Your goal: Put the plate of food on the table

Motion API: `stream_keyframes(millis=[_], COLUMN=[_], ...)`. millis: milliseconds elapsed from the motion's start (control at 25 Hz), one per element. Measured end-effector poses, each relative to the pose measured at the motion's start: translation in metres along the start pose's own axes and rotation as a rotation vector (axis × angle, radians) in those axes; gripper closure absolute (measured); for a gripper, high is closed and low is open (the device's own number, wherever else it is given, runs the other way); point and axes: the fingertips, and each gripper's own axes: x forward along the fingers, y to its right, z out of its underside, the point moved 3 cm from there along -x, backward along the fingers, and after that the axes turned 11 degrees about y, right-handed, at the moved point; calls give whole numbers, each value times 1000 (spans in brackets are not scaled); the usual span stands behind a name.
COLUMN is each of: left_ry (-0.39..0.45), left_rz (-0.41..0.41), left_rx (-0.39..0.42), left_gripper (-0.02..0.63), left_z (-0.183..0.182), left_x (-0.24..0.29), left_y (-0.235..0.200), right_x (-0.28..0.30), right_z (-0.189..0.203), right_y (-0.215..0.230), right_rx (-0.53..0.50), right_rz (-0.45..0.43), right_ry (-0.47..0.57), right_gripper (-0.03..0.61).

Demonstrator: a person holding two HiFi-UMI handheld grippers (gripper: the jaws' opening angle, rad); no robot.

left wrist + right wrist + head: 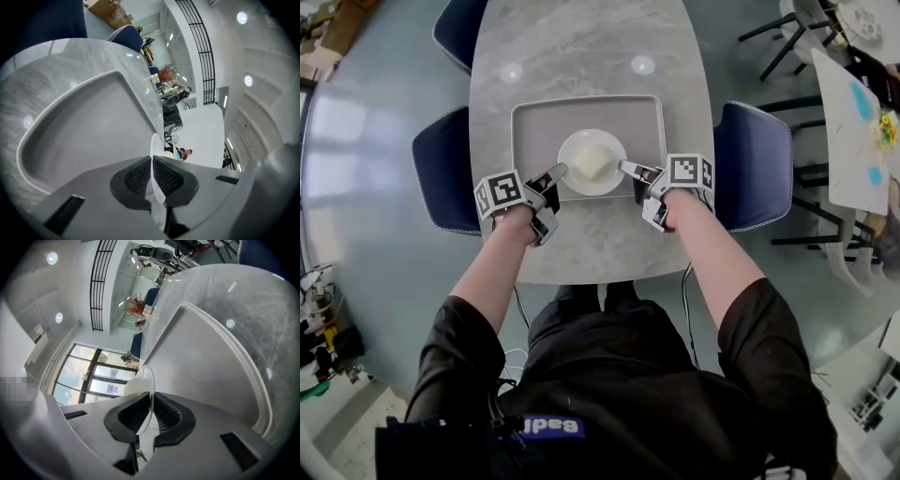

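Table (581,47) fills the middle of my head view, grey marble, with a grey tray (523,117) lying on its near half. The white plate (570,150) is inside the tray, close to its front edge, and carries a pale block of food (592,161). My left gripper (555,174) is clamped on the plate's left rim and my right gripper (625,167) on its right rim. Each gripper view shows the ribbed pads pressed onto the thin rim. I can't tell whether the plate is clear of the tray floor. I judge the step in hand to be carrying the plate out to bare tabletop. To do it well, I'd raise both sides together and keep the plate level so the food doesn't slide. I'd then clear the tray's raised lip and set down on the open strip nearest me before loosening either grip.
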Motion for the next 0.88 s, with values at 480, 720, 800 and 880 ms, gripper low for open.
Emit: stream_keyframes(millis=[480,720,800,880], left_ry=[-81,-116,-130,-145], left_rz=[-80,-137,-150,-163], left_rx=[64,138,157,173], left_gripper=[595,592,591,591], left_z=[-18,-19,-19,-19], left_x=[31,36,37,38], left_y=[-32,-33,-34,-35], right_x=[33,37,38,40], right_z=[-16,-15,-16,-17], right_y=[21,25,26,26], right_rx=[-90,-130,-148,-169], right_rz=[98,168,190,205], right_ry=[-29,-77,-98,-116], right_gripper=[555,550,548,546])
